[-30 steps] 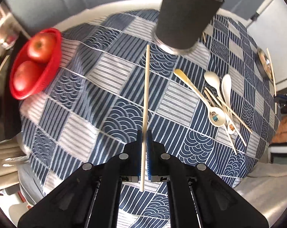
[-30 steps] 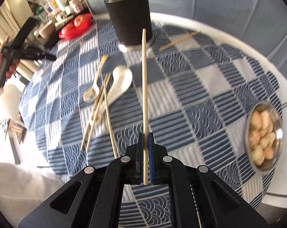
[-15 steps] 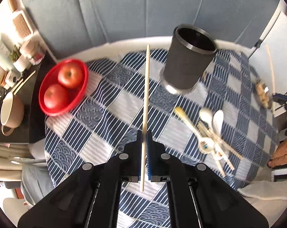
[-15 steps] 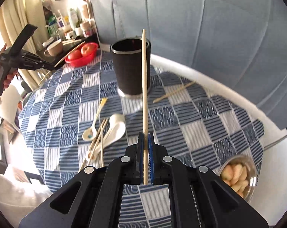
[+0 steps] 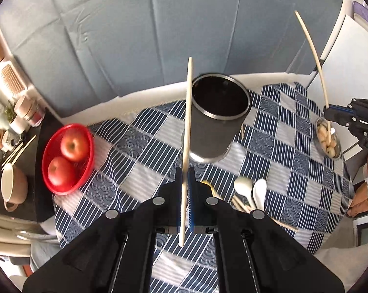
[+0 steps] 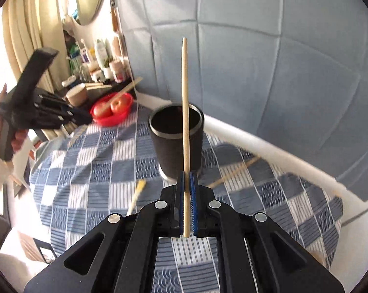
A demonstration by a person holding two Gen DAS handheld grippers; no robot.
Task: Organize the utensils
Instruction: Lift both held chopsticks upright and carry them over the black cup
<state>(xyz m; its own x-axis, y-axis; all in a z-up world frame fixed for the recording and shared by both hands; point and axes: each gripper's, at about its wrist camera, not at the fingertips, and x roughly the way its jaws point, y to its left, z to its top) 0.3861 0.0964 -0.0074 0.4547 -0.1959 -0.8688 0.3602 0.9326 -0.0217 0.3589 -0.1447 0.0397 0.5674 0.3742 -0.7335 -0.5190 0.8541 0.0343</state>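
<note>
My left claw and right claw, each clamped on one chopstick, have lifted off the checked tabletop, so the dark holder beyond now shows its open mouth, ready for dropping them in.
</note>
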